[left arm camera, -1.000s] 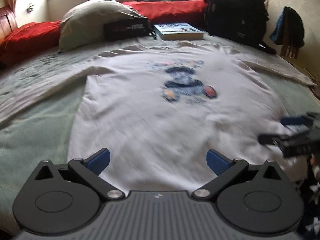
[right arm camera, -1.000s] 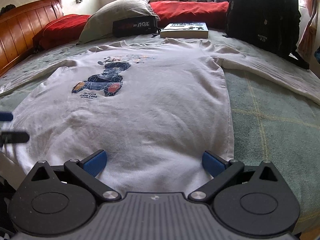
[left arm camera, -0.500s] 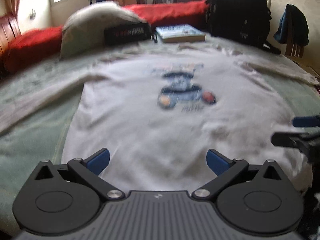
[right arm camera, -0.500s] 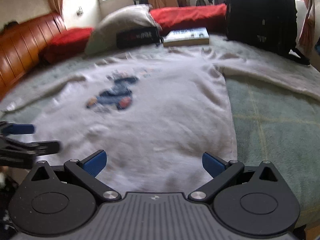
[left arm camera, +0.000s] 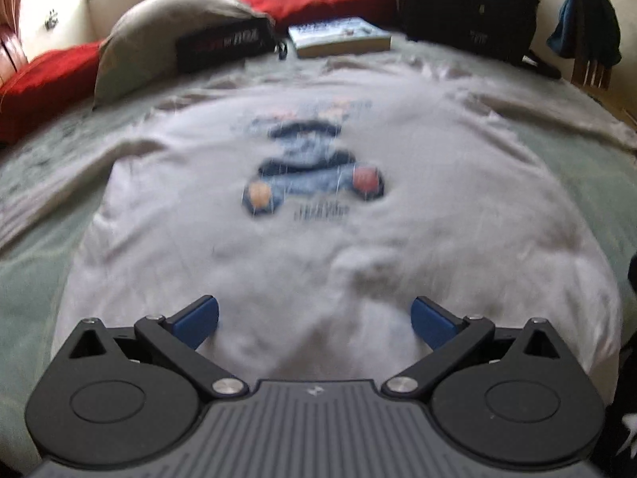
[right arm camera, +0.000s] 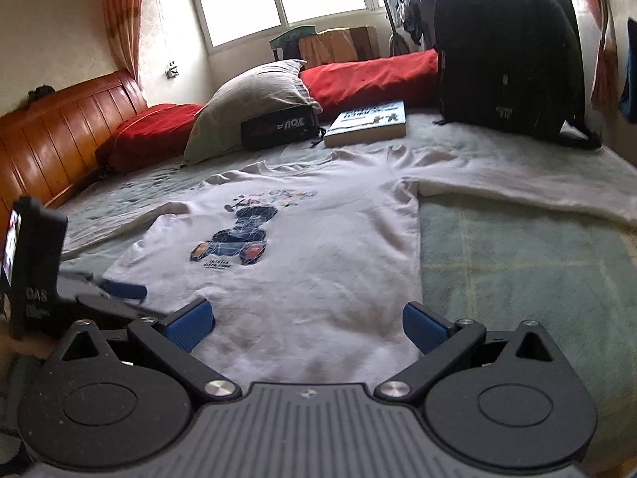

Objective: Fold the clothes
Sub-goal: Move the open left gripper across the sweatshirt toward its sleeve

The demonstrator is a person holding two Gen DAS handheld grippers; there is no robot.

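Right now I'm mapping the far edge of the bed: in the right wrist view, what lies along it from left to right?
Red cushion → grey-beige pillow → black zip case with white lettering → thick paperback book → large black backpack.

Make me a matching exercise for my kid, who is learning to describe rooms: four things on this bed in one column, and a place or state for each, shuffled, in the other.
Things:
1. white shirt
2. book
3. black backpack
4. grey pillow

Places or states:
A. standing upright at the far right of the bed
B. leaning against the red cushions, behind a black case
C. spread flat, print side up
D. lying flat just beyond the shirt's collar

Pairs: 1-C, 2-D, 3-A, 4-B
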